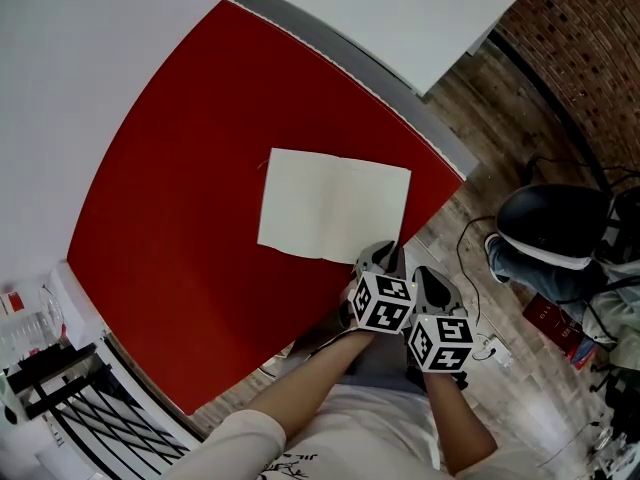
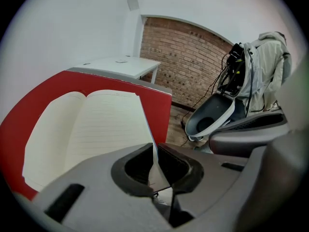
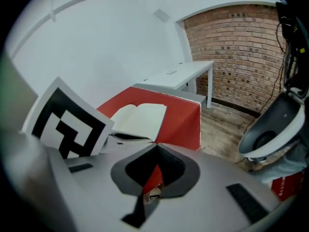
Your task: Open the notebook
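The cream lined-paper notebook (image 1: pixel 335 206) already lies fully open on the red tabletop (image 1: pixel 180 228), its near page edge pinched between the left gripper (image 2: pixel 155 151) fingertips, while the right gripper (image 3: pixel 157 151) beside it is closed on nothing, so I judge only letting go remains.

I see a bright red table (image 1: pixel 180 198) under the notebook (image 1: pixel 335 206), whose pages are cream with faint grey ruling. The left gripper (image 1: pixel 384 255) and right gripper (image 1: pixel 432 280) are grey with black-and-white square markers. Far right, the brick wall (image 1: pixel 585 58) is reddish-brown.
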Motion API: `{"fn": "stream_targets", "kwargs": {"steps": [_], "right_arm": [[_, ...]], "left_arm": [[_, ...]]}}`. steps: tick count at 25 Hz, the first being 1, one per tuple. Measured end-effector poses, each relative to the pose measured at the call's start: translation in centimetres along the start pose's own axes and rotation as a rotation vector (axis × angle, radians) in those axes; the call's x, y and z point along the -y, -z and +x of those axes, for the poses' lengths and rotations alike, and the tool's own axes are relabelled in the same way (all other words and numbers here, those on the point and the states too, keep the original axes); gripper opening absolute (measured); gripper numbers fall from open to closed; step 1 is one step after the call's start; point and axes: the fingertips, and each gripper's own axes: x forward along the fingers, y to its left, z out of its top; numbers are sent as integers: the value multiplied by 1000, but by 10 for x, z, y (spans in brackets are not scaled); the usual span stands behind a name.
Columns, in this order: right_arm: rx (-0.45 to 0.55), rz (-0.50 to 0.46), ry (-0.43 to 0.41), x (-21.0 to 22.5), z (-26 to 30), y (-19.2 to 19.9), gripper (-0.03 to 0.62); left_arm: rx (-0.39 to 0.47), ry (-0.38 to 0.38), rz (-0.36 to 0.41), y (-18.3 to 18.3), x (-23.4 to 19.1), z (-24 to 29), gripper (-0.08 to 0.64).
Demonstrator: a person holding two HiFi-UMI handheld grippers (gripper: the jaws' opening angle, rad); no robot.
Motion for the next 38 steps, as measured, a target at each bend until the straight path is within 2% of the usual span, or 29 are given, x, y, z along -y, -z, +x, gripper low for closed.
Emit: {"fn": "stream_targets", "kwargs": {"steps": [8,17,21,27,33,38], "right_arm": [[-3,6,-3,8,2,-1,6],[2,-2,-20,2,5,-6,6],[2,-3,-17,4,2,-7,6],[7,-9,-20,2,0,-7,6],[18,-35,-37,-7,-3,-11,6],[44,-83,-62,-31,-20,-30,6]], "left_arm": [[-5,16,1,0,4,2,37],[-15,43,-52,0,3,2,37],[-12,23,-56,-1,-2,0,8],[7,-4,-90,-3,-15,-6,8],[67,-8,-71,-18,-20,-35,8],[122,-25,-91,-24,-37,-87,6]]}}
